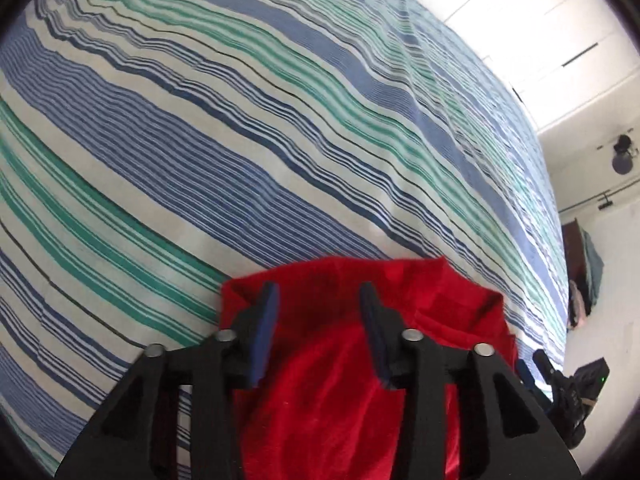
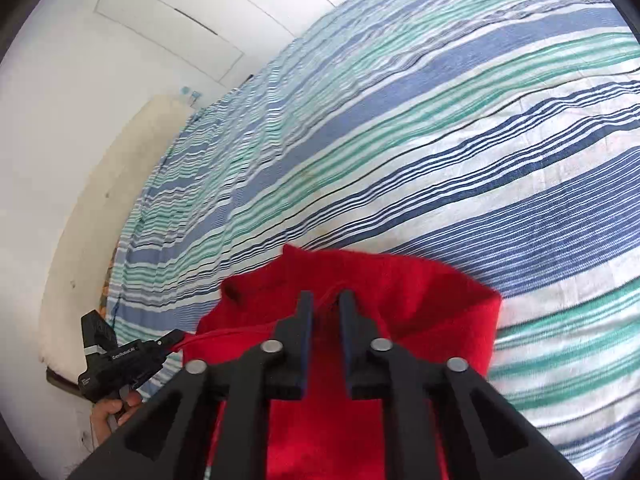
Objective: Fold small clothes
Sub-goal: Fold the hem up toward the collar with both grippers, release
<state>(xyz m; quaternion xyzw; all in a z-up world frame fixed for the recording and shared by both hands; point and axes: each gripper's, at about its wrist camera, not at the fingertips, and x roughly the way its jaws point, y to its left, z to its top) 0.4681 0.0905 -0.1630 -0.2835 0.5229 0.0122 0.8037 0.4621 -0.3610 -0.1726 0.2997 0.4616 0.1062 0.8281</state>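
One red cloth (image 1: 340,360) on striped sheet (image 1: 240,160); our left gripper (image 1: 318,300) wide, right gripper (image 2: 325,304) narrow, nipping cloth; wardrobe (image 1: 540,0) at 1 o'clock.

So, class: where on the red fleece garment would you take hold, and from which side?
Grip the red fleece garment at its far folded edge, coming from the near side over the striped bedsheet: that edge stands raised, offering a pinchable ridge.
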